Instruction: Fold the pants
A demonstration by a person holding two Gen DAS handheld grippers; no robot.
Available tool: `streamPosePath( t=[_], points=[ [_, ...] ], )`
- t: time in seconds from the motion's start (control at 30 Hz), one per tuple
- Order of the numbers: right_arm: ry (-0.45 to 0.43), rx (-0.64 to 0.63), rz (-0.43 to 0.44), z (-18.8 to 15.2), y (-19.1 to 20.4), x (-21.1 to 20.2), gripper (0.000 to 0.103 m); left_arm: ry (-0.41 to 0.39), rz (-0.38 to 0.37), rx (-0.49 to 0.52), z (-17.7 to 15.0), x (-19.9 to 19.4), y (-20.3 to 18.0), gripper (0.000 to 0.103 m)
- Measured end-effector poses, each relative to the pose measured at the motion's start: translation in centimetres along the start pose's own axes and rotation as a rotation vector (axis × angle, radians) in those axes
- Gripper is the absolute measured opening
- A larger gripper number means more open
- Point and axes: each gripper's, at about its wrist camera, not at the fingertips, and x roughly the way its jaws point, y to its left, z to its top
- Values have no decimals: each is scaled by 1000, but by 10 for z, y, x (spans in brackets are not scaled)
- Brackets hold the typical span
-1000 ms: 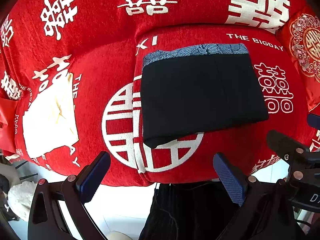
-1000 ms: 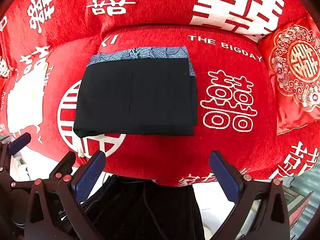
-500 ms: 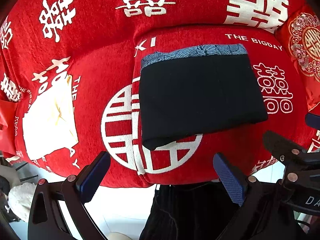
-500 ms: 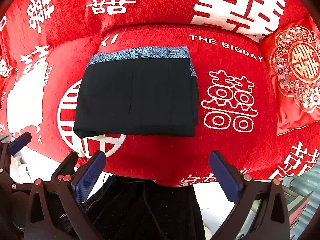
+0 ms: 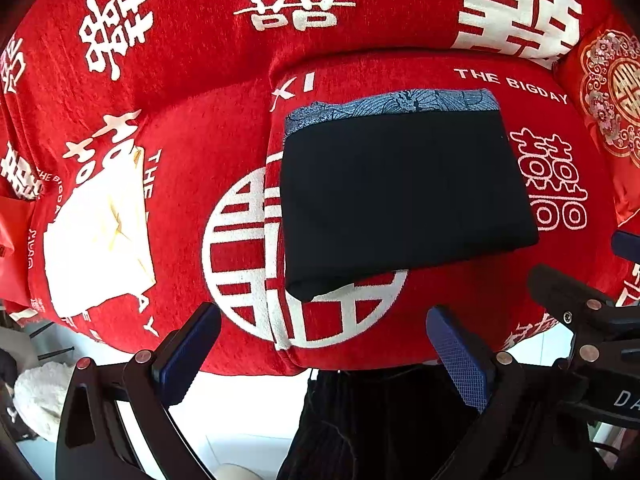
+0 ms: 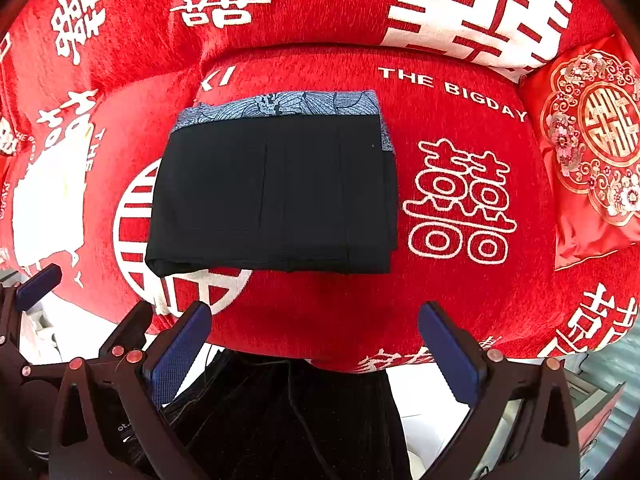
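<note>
Black pants [image 5: 400,196] lie folded into a neat rectangle on a red sofa seat, with a blue patterned garment [image 5: 392,102] showing under their far edge. They also show in the right wrist view [image 6: 272,196]. My left gripper [image 5: 324,348] is open and empty, held back over the seat's front edge. My right gripper [image 6: 316,344] is open and empty, also back from the pants. The right gripper's black frame [image 5: 580,320] shows at the right of the left wrist view.
The red sofa cover [image 6: 460,280] carries white characters. A cream cloth [image 5: 100,236] lies on the seat to the left. A red embroidered cushion [image 6: 592,152] sits at the right. Dark fabric [image 6: 300,420] hangs below the seat front.
Almost nothing has changed; the left view has shifted very slightly. Both grippers stay open and the pants lie still.
</note>
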Motion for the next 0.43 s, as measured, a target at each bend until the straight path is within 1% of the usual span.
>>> streamPosePath(
  t=[0.23, 0.43],
  points=[
    [11, -7, -1, 2, 1, 3, 103, 6, -6, 1, 0, 2, 0, 103],
    [16, -6, 0, 4, 1, 4, 103, -20, -17, 29, 1, -1, -3, 103]
  ],
)
